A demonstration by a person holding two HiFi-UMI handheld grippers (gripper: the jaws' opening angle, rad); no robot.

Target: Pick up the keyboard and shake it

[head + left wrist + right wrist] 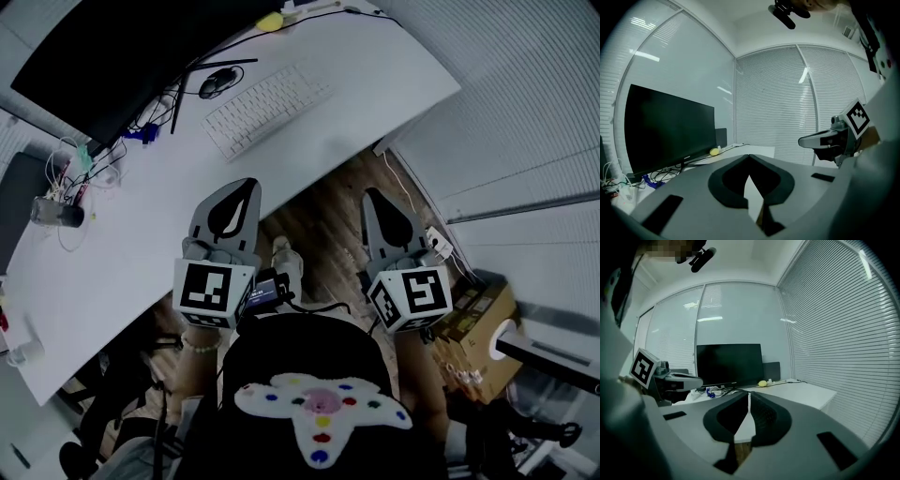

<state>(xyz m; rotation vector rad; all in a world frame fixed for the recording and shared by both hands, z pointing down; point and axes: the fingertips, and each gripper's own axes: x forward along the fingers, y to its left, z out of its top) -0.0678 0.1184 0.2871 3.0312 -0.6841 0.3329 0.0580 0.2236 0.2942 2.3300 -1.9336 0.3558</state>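
white desk point(112, 253) with black monitor point(112, 47) at its back edge, dark mouse point(217, 82) and yellow lump point(270, 21) near it, tangle of cables point(103, 159) left of the mouse, clear cup point(52, 213) at left. wood floor point(328, 225), cardboard box point(478, 323) at right, blinds point(525, 103).

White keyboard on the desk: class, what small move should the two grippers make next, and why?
Probably reach both grippers forward over the white desk toward the white keyboard, opening the jaws on the way. The left gripper and right gripper both hover shut and empty near the desk's front edge, well short of the keyboard.
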